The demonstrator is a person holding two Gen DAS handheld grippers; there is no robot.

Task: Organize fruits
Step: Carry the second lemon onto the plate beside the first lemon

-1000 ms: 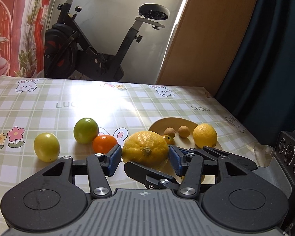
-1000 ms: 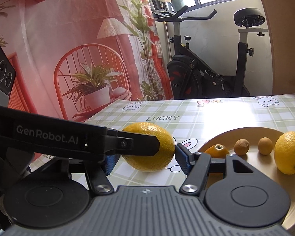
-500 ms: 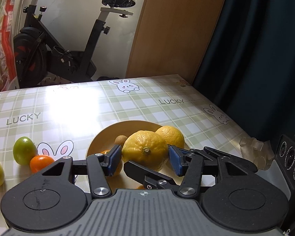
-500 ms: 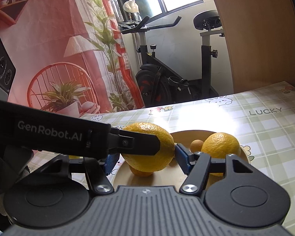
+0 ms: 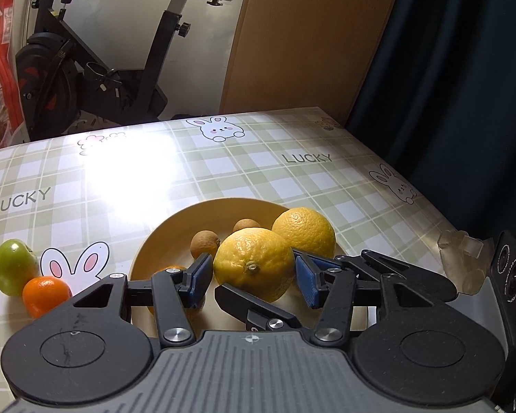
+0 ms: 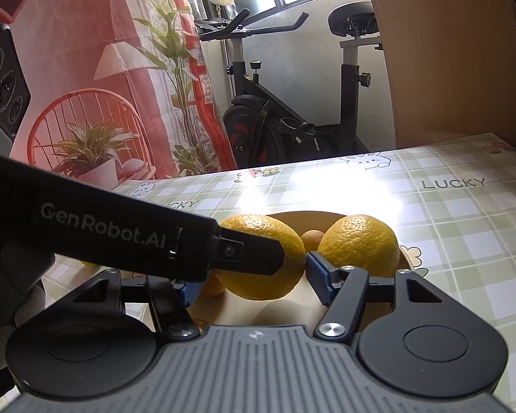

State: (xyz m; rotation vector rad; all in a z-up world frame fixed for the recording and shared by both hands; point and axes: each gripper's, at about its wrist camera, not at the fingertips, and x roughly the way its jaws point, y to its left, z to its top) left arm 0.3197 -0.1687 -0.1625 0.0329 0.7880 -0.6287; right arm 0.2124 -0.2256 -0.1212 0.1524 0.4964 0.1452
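Note:
A big yellow lemon (image 5: 254,261) hangs just above a tan bowl (image 5: 223,208). My left gripper (image 5: 253,275) is shut on its sides with the blue pads. My right gripper (image 6: 254,275) comes in from the right and is shut on the same lemon (image 6: 268,241); one of its black fingers (image 5: 251,304) shows under the lemon in the left wrist view. Inside the bowl lie a second yellow citrus (image 5: 306,230), two small brown fruits (image 5: 204,244) and a small orange fruit (image 5: 170,270) half hidden by my left finger.
A green fruit (image 5: 12,265) and a mandarin (image 5: 44,294) sit on the checked tablecloth left of the bowl. Crumpled clear plastic (image 5: 464,261) lies near the table's right edge. An exercise bike (image 5: 120,79) stands beyond the far edge, beside a wooden panel and a dark curtain.
Both grippers have carried the lemon to the right, from above the bare tablecloth to over the bowl, beside the second citrus. Neither grip has changed.

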